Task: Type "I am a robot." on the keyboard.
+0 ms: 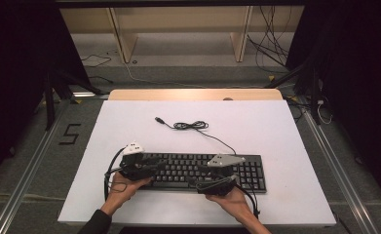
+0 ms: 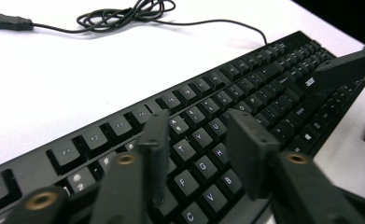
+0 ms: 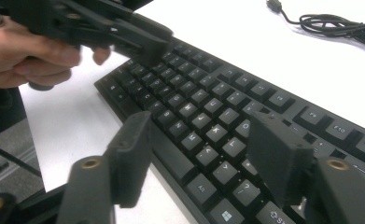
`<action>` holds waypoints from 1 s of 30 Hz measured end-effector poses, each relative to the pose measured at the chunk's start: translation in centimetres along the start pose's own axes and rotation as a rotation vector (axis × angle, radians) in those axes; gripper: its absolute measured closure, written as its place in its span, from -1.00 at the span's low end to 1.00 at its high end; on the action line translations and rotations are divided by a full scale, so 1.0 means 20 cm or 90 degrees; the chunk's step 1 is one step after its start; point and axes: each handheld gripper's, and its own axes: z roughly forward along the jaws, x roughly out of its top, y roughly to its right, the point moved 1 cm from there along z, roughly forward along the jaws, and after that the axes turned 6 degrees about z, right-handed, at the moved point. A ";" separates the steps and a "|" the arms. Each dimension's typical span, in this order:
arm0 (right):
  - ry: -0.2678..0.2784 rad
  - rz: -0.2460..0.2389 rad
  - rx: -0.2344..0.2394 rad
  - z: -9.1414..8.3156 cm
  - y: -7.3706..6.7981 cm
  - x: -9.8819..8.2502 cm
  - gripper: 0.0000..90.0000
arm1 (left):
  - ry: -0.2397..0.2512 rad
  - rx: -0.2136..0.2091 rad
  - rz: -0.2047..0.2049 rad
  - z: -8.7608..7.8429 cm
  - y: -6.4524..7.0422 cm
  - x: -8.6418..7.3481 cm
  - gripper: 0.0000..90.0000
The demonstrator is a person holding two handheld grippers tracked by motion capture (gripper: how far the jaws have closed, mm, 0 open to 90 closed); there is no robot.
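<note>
Black keyboard point(image 1: 202, 171) on white worktop point(image 1: 256, 126), coiled cable point(image 1: 190, 125) behind. Left tongs point(image 2: 201, 154) and right tongs point(image 3: 203, 154) both spread apart, empty, hovering over keys.

Overhead plus two close keyboard point(image 1: 202, 170) views

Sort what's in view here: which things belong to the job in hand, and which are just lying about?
In the job, as far as one can judge:
- keyboard
- left gripper, open, over the left keys
- right gripper, open, over the right keys

Lying about:
- the keyboard's cable, coiled, with its USB plug loose on the white table
- wooden shelving behind
</note>
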 end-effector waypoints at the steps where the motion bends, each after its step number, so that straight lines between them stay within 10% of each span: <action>1: 0.002 0.003 -0.001 0.00 0.01 0.00 -0.03 | 0.004 -0.001 0.000 -0.01 0.00 0.00 0.25; 30: -0.054 0.001 -0.040 0.07 0.06 -0.04 0.97 | 0.091 0.005 -0.001 -0.19 0.05 -0.12 -0.32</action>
